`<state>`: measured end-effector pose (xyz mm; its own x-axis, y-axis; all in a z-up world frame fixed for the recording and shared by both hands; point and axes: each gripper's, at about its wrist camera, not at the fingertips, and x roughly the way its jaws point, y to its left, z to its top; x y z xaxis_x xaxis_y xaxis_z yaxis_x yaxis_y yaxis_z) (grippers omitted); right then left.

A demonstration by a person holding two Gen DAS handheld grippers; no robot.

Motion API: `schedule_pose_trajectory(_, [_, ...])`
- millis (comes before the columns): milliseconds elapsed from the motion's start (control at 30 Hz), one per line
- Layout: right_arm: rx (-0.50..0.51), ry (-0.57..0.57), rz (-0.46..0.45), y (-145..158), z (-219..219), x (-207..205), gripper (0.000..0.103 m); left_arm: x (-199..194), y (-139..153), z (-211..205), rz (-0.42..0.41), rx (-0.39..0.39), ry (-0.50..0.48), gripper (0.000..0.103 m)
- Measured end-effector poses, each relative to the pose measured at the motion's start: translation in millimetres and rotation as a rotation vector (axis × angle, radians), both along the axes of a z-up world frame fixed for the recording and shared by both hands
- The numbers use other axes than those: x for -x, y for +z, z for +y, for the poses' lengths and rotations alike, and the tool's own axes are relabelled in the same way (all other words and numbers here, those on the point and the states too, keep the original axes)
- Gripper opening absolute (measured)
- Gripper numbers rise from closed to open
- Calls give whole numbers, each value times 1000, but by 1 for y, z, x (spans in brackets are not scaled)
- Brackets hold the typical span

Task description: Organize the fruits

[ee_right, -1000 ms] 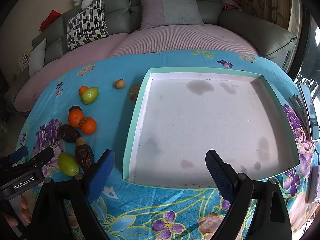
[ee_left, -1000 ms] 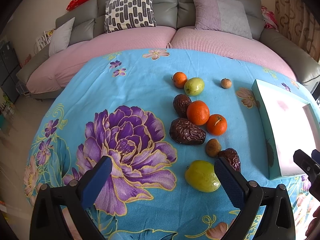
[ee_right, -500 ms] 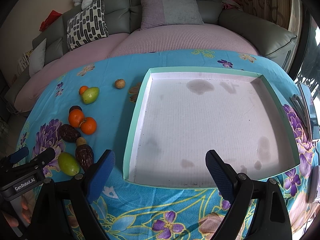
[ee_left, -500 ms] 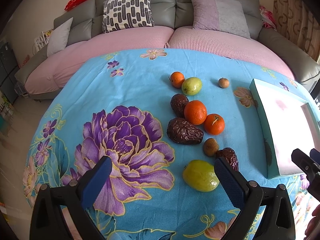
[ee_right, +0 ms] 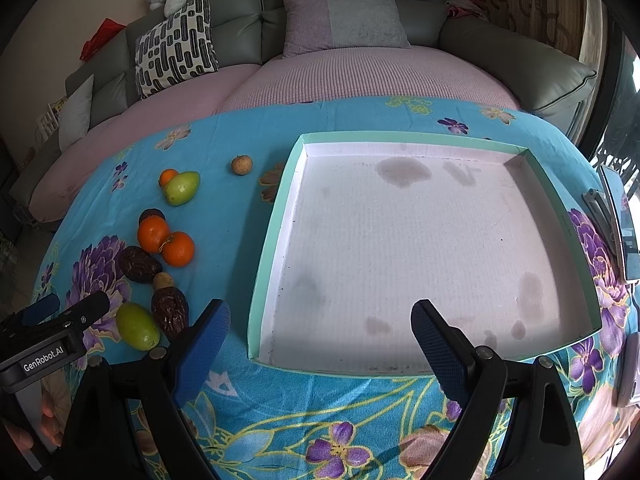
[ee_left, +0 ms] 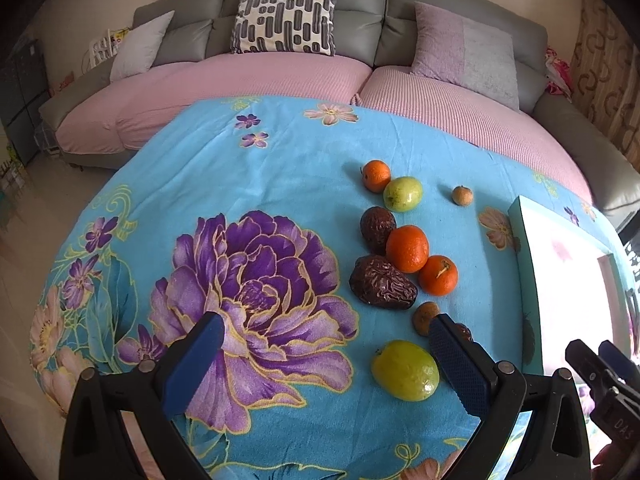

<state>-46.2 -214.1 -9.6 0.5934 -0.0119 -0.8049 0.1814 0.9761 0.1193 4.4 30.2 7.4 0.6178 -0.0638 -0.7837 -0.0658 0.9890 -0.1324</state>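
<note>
Fruits lie in a loose row on the blue floral cloth: a near green fruit [ee_left: 406, 370], three oranges [ee_left: 407, 248], wrinkled dark dates [ee_left: 382, 288], a far green fruit [ee_left: 403, 194] and small brown fruits [ee_left: 463, 195]. My left gripper [ee_left: 323, 330] is open and empty, just short of the fruits; its right finger hides part of a date beside the near green fruit. The empty white tray with a teal rim [ee_right: 276, 216] sits to the right of the fruits [ee_right: 166, 246]. My right gripper [ee_right: 320, 316] is open and empty over the tray's near edge.
A grey sofa with pink seat covers and cushions [ee_left: 286, 20] curves behind the table. Flat devices [ee_right: 616, 216] lie at the table's right edge. The left gripper [ee_right: 72, 304] shows at the lower left of the right wrist view, with a hand below it.
My left gripper has moved forward toward the fruits, and its right finger now overlaps the near date. The right gripper and the tray have stayed put.
</note>
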Motion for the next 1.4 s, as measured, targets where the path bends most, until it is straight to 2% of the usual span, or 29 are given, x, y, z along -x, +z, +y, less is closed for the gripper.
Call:
schedule_pose_trajectory(100, [-12,11,-4,0,3,-2,92,-2,8,18,-34,59,63,103])
schedule_pose_trajectory(233, [-31,57,-45,4,13,-9,92,-7,11,24,-43,15,78,103])
schedule_pose_trajectory(467, [-61,211,-120,14,50,-22,92,-19,23,31,-68,58,70,103])
schedule_pose_trajectory(567, [-29,266,-147,17,65,-26,92,-28,29,32,-89,65,63,103])
schedule_pose_trajectory(767, [9,308,-186,21,77,-29,83,-46,32,26,-47,78,8,103])
schedule_pose_trajectory(967, [23,315,-185,20,78,-35,81,-60,34,19,-39,74,8,103])
schedule_pose_trajectory(1067, [28,317,-189,19,78,-38,73,-61,21,17,2,88,5,102])
schedule_pose_trajectory(1200, [18,338,-170,15,80,-43,73,-64,1,11,68,129,-23,96])
schedule_pose_trajectory(1333, [1,368,-117,4,86,-47,57,-64,-16,1,129,139,-53,86])
schedule_pose_trajectory(1400, [-5,381,-94,-1,89,-47,57,-65,-23,-6,158,141,-72,84])
